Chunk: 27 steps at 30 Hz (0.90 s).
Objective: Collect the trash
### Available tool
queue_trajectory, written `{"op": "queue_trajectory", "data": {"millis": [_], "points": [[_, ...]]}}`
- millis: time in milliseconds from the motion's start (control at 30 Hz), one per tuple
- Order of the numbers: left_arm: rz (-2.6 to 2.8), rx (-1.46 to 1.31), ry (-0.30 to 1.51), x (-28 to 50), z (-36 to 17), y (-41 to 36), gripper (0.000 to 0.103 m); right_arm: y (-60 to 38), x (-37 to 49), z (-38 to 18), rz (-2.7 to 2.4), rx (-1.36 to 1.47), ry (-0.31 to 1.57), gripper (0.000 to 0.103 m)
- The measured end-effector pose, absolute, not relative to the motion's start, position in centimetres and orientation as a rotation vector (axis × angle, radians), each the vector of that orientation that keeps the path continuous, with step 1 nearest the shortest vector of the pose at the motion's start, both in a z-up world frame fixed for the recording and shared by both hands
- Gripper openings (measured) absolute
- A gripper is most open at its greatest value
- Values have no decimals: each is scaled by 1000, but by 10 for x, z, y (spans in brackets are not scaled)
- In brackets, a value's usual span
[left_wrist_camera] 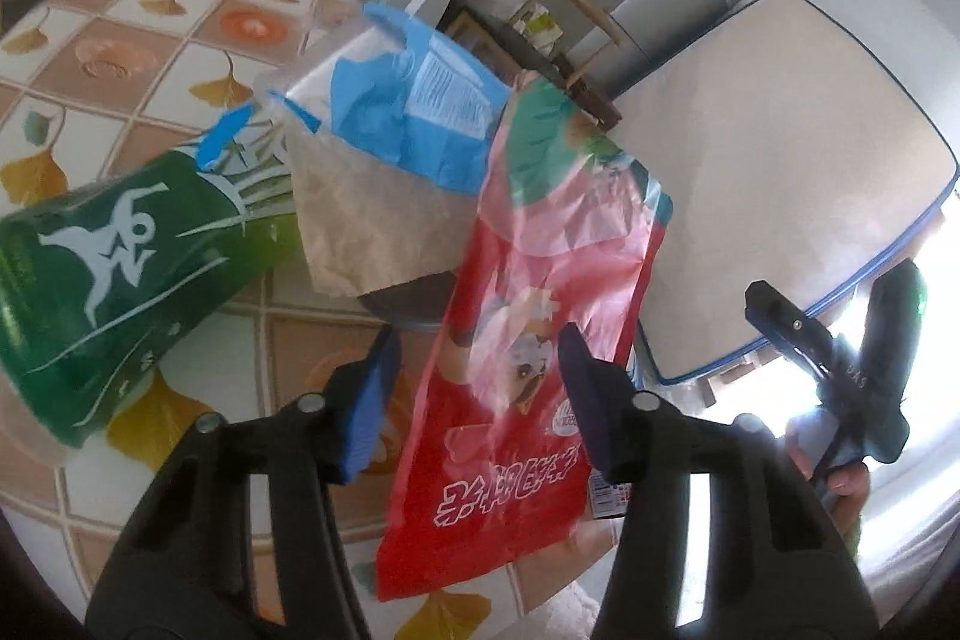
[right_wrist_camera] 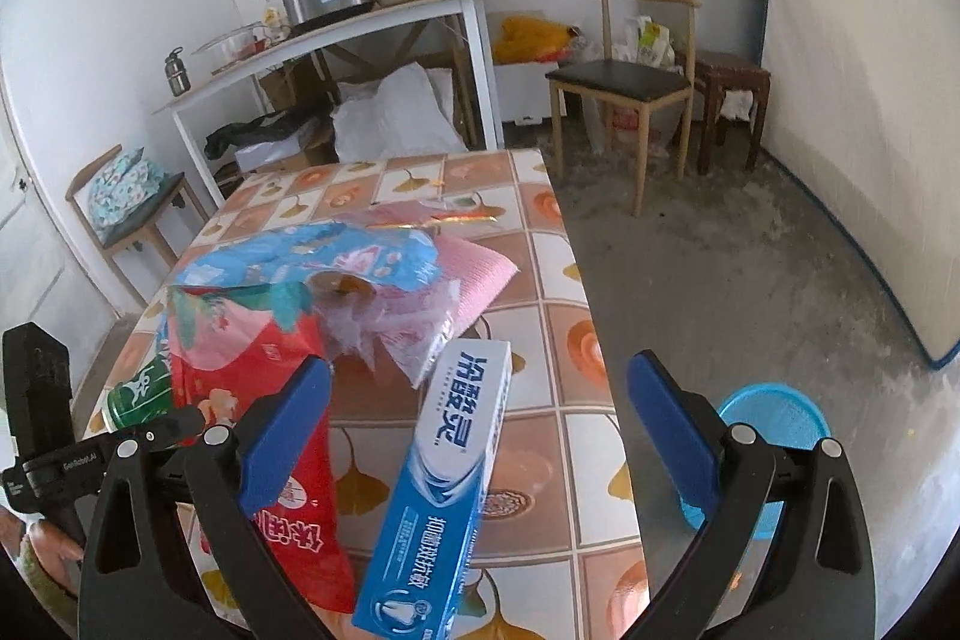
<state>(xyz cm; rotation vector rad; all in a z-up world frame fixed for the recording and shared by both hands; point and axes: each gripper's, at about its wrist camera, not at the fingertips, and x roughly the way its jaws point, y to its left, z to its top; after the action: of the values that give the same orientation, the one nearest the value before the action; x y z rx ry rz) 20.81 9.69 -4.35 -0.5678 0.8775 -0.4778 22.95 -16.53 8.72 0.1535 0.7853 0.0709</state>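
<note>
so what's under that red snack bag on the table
The red snack bag lies over the tiled tablecloth and overlaps the brown paper bag at its upper end. Whatever else lies beneath it is covered.

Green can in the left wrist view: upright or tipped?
Tipped. The green can lies on its side on the tiled tablecloth, its printed figure sideways.

On the desk (right_wrist_camera: 576, 292), counted: one red snack bag (left_wrist_camera: 522, 370), one blue wrapper (left_wrist_camera: 408, 112), one green wrapper (left_wrist_camera: 120, 280), one brown paper piece (left_wrist_camera: 372, 226), one pink cloth (right_wrist_camera: 480, 274), one toothpaste box (right_wrist_camera: 444, 490). On the floor: one blue basin (right_wrist_camera: 774, 418), two wooden chairs (right_wrist_camera: 624, 82), one stool (right_wrist_camera: 732, 76).
</note>
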Motion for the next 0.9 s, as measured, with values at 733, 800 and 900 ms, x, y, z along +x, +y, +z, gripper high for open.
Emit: {"op": "queue_trajectory", "data": {"millis": [733, 800, 900], "points": [[-621, -608, 809, 184, -29, 116, 0, -179, 257, 116, 214, 287, 747, 94], [-634, -614, 795, 180, -28, 119, 0, -185, 278, 119, 274, 374, 769, 94], [-663, -609, 767, 175, -25, 120, 0, -194, 332, 102, 373, 587, 900, 87]]}}
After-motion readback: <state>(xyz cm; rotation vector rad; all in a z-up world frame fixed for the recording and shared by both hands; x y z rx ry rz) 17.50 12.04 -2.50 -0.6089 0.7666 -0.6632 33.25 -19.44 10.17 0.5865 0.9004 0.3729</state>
